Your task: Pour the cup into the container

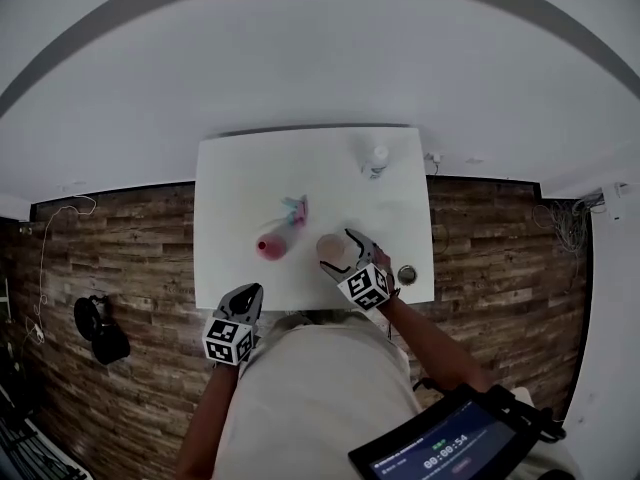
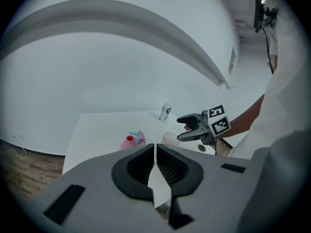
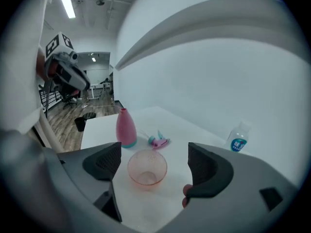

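A clear pinkish cup (image 1: pixel 333 250) stands upright on the white table (image 1: pixel 240 178), and it looks empty in the right gripper view (image 3: pixel 147 167). My right gripper (image 1: pixel 347 245) hangs above it, open, with the cup (image 2: pixel 170 139) showing between the wide-apart jaws and touching neither. A pink bottle (image 1: pixel 270 245) with an open top stands left of the cup, and its pink and teal cap (image 1: pixel 295 208) lies just behind it. My left gripper (image 1: pixel 247 298) is shut and empty at the table's near edge, with its jaws meeting (image 2: pixel 154 152).
A small clear water bottle (image 1: pixel 375 160) with a blue label stands at the table's far right. A small round metal thing (image 1: pixel 407 274) lies near the front right corner. Wood-plank floor surrounds the table, and a white wall is behind it.
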The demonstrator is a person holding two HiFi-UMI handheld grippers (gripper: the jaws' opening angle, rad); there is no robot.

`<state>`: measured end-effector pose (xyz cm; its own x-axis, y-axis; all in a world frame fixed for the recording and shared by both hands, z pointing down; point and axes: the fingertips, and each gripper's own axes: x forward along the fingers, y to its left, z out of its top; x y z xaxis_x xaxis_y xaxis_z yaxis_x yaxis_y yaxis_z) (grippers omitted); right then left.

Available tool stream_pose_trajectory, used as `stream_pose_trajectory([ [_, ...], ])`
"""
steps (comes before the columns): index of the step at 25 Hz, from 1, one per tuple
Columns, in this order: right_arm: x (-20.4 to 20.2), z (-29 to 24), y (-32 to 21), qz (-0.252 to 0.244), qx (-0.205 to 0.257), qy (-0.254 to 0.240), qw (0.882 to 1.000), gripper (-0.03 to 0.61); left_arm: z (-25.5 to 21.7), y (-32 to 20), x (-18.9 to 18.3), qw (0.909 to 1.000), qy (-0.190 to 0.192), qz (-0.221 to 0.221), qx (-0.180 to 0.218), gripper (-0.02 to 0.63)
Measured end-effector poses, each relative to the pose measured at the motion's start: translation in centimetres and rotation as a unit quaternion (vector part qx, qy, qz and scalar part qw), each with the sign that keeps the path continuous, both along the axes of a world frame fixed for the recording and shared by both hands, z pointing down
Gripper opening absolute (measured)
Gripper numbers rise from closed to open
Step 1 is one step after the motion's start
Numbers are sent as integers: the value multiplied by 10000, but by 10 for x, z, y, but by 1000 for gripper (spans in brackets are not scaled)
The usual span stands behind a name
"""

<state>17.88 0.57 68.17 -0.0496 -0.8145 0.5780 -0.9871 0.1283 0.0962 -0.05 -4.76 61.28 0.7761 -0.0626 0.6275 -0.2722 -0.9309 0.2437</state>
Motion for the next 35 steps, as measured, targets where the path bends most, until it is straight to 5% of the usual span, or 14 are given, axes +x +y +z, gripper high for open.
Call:
stream_pose_trajectory([
  [2, 3, -30, -1, 128, 349, -40, 9993, 431, -4, -6, 4, 9999, 112, -93, 29, 12],
  [6, 1, -107, 13, 312, 1080, -25, 9937, 283, -31, -10, 4, 9988, 350, -315, 151, 12],
  [14, 7, -182, 40, 455, 1769, -52, 9832, 208, -57, -20, 15, 9941, 653, -745, 450, 12],
  [24, 25, -151, 69, 703, 1728, -465, 9814, 170, -53, 17, 8, 9913, 405, -1107, 593, 12],
  [35, 3, -148, 91, 693, 1647, -292, 9835, 170, -51, 51, -8, 9920, 528, -1047, 469, 12],
])
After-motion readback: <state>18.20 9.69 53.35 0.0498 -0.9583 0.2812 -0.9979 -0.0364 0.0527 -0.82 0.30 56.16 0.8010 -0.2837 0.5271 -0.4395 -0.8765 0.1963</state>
